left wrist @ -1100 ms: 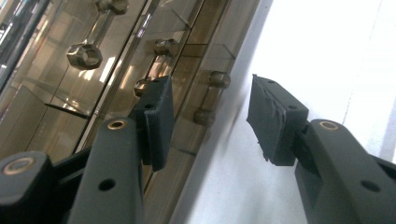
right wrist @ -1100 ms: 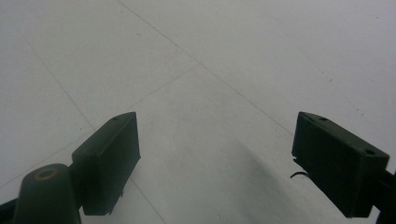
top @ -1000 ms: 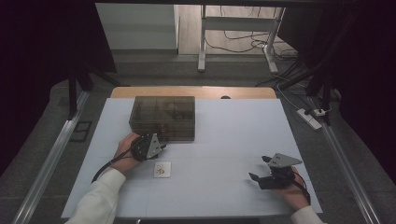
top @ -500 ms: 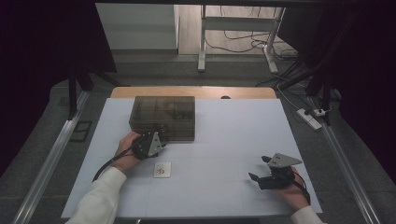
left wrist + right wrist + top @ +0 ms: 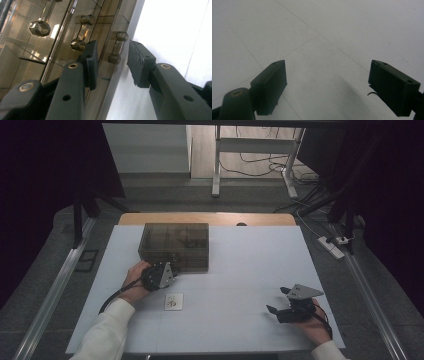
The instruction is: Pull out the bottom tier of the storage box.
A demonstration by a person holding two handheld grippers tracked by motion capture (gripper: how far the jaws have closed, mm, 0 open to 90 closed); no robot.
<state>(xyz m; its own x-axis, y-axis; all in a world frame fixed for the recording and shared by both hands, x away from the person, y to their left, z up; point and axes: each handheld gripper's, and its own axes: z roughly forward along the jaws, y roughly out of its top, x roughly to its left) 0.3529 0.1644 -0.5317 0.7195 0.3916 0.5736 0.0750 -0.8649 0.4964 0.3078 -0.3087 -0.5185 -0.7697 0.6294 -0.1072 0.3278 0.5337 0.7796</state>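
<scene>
Left gripper [image 5: 172, 268] at the near front of the smoked plastic box [image 5: 175, 240], jaws just closing around a drawer handle [image 5: 117, 47] without touching it. Small white card [image 5: 173, 301] lying just nearer than the box. Right gripper [image 5: 274, 309] well right of the box, jaws wide open over the bare white table [image 5: 250, 265]

smoked box [image 5: 174, 245] blocks ahead; open table [image 5: 250, 270] rightward.

Dark curtains [image 5: 45, 175] are flanking both frame sides. Grey floor [image 5: 165, 190] is running across the top; a white stand [image 5: 217, 165] and cables [image 5: 260, 162] are sitting upper centre, a power strip [image 5: 332, 246] at right.
</scene>
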